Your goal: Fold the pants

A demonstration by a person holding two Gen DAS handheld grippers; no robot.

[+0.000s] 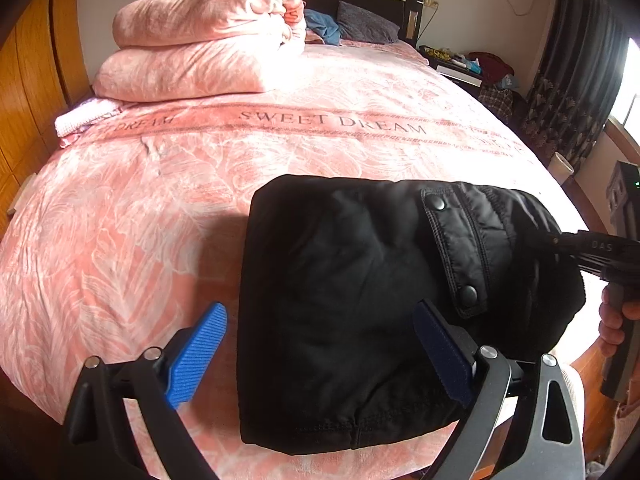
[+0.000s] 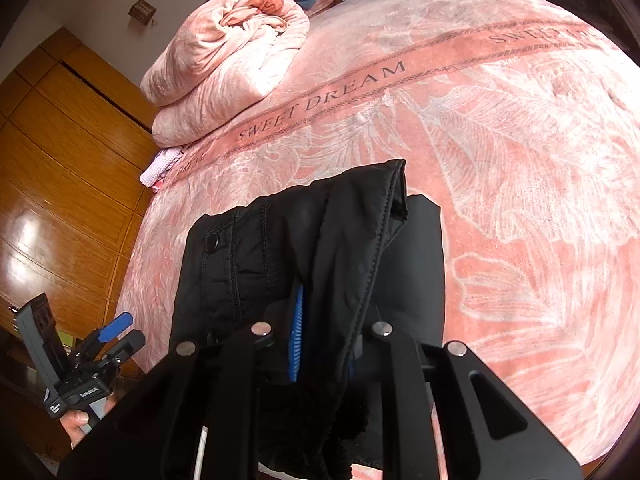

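Right hand-held gripper (image 2: 320,344): clenched on a raised fold of the black padded pants (image 2: 304,248), the blue pads (image 2: 297,332) pinching the cloth just ahead of its fingers.
Left hand-held gripper (image 1: 320,354): released, its blue fingers (image 1: 198,354) spread wide; one lies over the pants' near edge, the other over bare blanket beside them, nothing pinched.
Pants: right in front of both hand-held grippers on the near part of the bed (image 1: 120,240), already gathered into a compact bundle, snap placket (image 1: 460,248) on top.
Progress: judging by the short, thick shape, most folds look done; the lifted edge seems not yet laid flat, so a last fold or smoothing is likely left.
Farther off: folded pink quilt (image 1: 200,40) beyond the left hand-held gripper, near the headboard.
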